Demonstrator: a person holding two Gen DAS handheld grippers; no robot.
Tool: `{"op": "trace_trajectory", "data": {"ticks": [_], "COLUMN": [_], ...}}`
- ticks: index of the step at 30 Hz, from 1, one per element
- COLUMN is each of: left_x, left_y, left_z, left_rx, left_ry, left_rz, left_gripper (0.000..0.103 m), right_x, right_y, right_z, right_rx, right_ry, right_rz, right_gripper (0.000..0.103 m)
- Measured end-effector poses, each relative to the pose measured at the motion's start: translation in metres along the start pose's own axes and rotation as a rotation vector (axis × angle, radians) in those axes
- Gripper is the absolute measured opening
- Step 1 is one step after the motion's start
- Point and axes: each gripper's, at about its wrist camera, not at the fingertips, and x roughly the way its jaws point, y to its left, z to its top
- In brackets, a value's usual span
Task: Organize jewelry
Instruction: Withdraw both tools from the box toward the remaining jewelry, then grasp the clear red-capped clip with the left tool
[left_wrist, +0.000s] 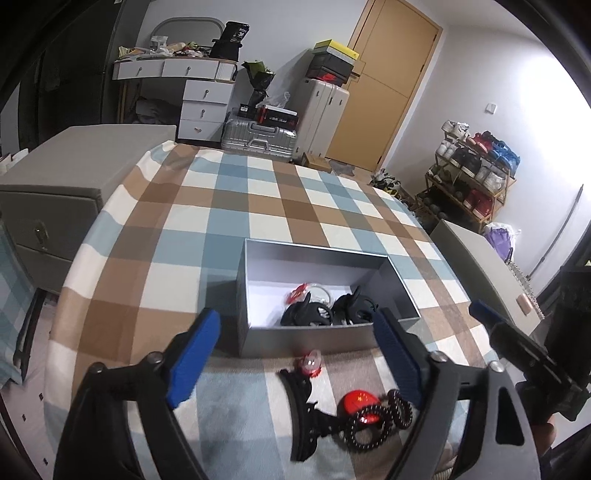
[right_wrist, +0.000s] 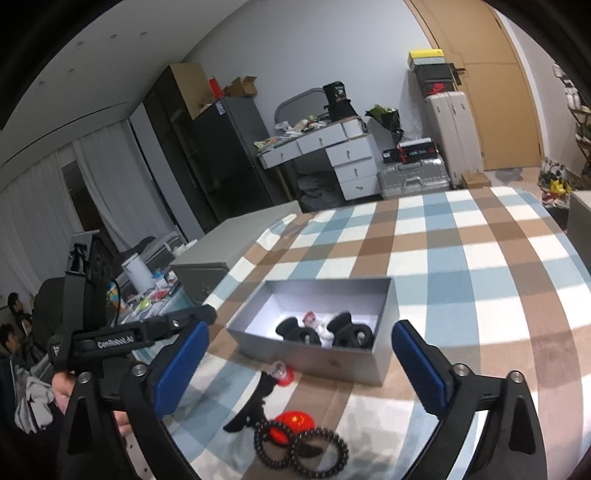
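Note:
A grey open box (left_wrist: 258, 343) (right_wrist: 343, 363) sits on the checked cloth and holds black hair claws (left_wrist: 308, 314) (right_wrist: 301, 332) and a red-and-clear piece (left_wrist: 299, 291). In front of it lie a black hair claw (left_wrist: 299, 406) (right_wrist: 258, 402), a small red-and-clear piece (left_wrist: 311, 363) (right_wrist: 282, 374), a red round badge (left_wrist: 359, 402) (right_wrist: 295, 421) and two black spiral hair ties (left_wrist: 369, 424) (right_wrist: 301, 448). My left gripper (left_wrist: 295, 354) is open above these loose items. My right gripper (right_wrist: 301, 363) is open over them too, and it shows at the right of the left wrist view (left_wrist: 517, 343).
The checked cloth (left_wrist: 229, 206) (right_wrist: 461, 258) covers a round table. Grey cabinets (left_wrist: 55, 199) (right_wrist: 221, 251) stand at the table's left, another grey unit (left_wrist: 480, 266) at its right. A desk, suitcases, a door and a shoe rack stand behind.

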Motion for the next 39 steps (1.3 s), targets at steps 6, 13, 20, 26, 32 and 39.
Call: {"op": "trace_trajectory", "data": {"ticks": [6, 13, 20, 26, 32, 39], "left_x": [-0.001, 0.02, 0.04, 0.057, 0.065, 0.07], "left_y": [0.001, -0.004, -0.016, -0.023, -0.033, -0.034], "left_z": [-0.017, -0.038, -0.038, -0.034, -0.037, -0.038], "left_rx": [0.017, 0.065, 0.109, 0.133, 0.181, 0.189], "left_ry": [0.024, 0.122, 0.184, 0.232, 0.263, 0.288], "left_rz": [0.027, -0.006, -0.038, -0.072, -0.097, -0.103], "left_gripper": [0.085, 0.086, 0.086, 0.086, 0.08, 0.035], "right_x": [0.005, 0.007, 0.009, 0.009, 0.01, 0.007], "right_y": [-0.005, -0.004, -0.01, -0.016, -0.021, -0.017], "right_z": [-0.025, -0.052, -0.062, -0.063, -0.065, -0.064], "right_rx": [0.022, -0.01, 0.021, 0.033, 0.062, 0.055], "right_ry": [0.076, 0.143, 0.167, 0.17, 0.187, 0.178], "right_rz": [-0.034, -0.073, -0.076, -0.08, -0.063, -0.034], "right_gripper": [0.103, 0.103, 0.103, 0.103, 0.103, 0.103]}}
